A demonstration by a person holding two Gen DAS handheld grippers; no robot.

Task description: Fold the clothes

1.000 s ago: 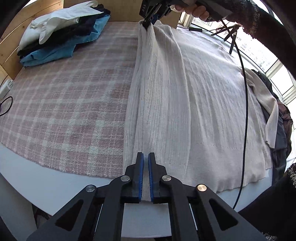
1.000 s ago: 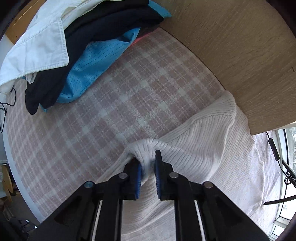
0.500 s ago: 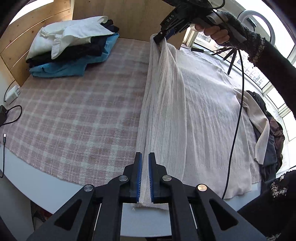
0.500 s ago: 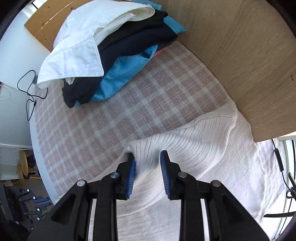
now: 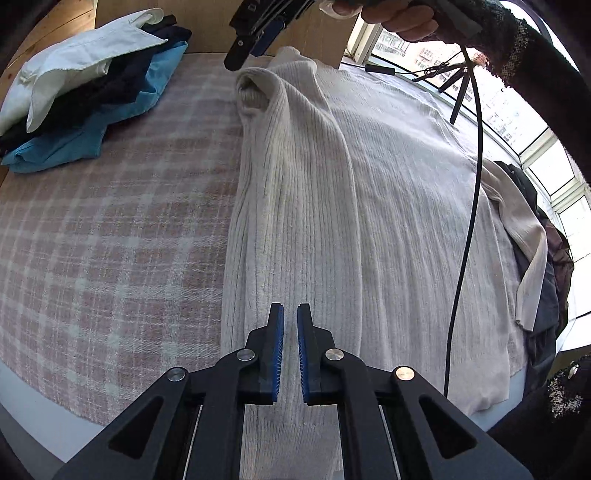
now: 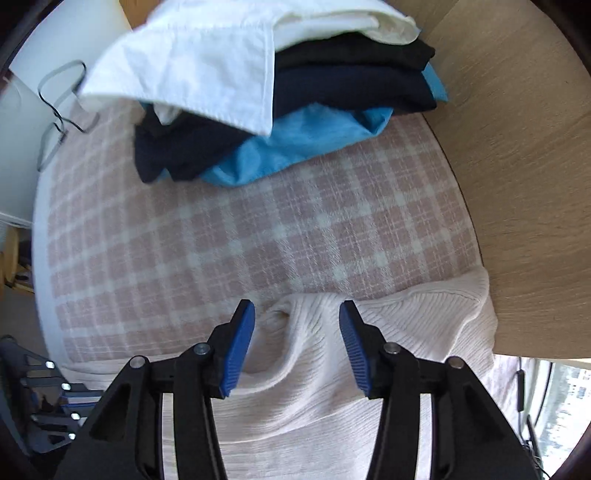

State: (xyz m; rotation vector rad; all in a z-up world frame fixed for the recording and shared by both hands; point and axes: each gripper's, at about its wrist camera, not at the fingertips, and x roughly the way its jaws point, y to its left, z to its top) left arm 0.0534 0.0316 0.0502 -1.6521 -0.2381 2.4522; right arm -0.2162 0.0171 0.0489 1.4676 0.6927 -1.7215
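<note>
Presently, on the table:

- Cream ribbed sweater (image 5: 369, 206): lies spread across the right half of the table, running from the near edge to the far edge by the wooden panel; its left side is folded over onto the body in a long lengthwise band, with a raised hump at the far end
- Sleeve (image 5: 532, 258) of the sweater: hangs over the table's right edge, on top of the dark garments heaped there
- Left gripper (image 5: 290, 314): at the near edge over the folded band's hem end; blue pads stand a narrow gap apart with fabric showing between and below them; whether they pinch the cloth cannot be told
- Right gripper (image 6: 297, 314): jaws spread wide, holding nothing, poised above the sweater's hump at the far edge; seen in the left wrist view (image 5: 258, 33) held in a hand (image 5: 399, 18) with a dark knit cuff
- Plaid cloth (image 5: 110, 229): pink and white check, covers the tabletop, bare on the left half
- Stack of clothes (image 6: 280, 96): far left corner; white shirt on top, black and navy pieces under it, bright blue garment at the bottom
- Black cable (image 5: 465, 221): hangs from the right gripper down across the sweater
- Wooden panel (image 6: 517, 166): upright along the far edge
- Dark garments (image 5: 546, 295): heaped off the right edge
</note>
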